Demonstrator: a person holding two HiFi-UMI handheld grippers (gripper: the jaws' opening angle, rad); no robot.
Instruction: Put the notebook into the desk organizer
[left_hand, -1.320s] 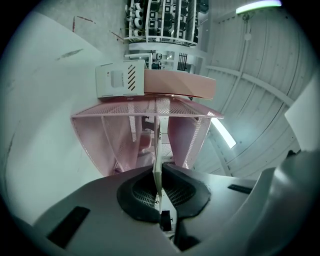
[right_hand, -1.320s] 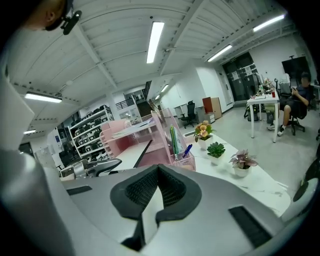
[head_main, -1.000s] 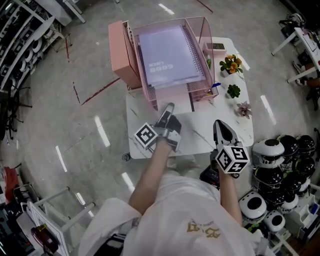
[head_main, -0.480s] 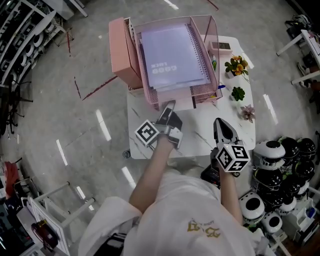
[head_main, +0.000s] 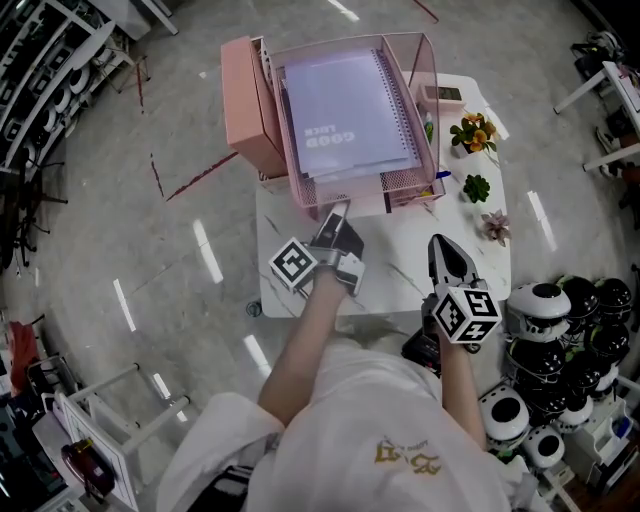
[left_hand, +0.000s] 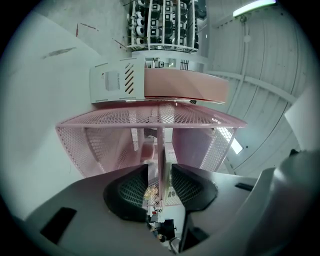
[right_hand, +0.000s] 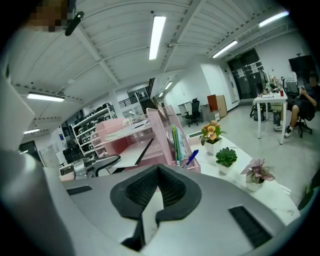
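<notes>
Head view: the notebook lies flat on the desk organizer's top tray, cover reading "GOOD LUCK". The left gripper noses the tray's front edge.

Left gripper view: jaws opening, a pink mesh rib between them, pads seemingly clear of it. The striped white label is too small to read.

Right gripper view: the right gripper is clenched, empty.

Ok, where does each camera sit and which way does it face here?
Head view: on the person's head, looking steeply down at the table, desk organizer and notebook; forearms, left gripper, right gripper show.
Left gripper view: on the left gripper, facing the desk organizer's mesh; jaws opening, a thin pink edge between them.
Right gripper view: on the right gripper, facing across the table to the potted plants; jaws shut, empty.
Shared: all three show the desk organizer.
</notes>
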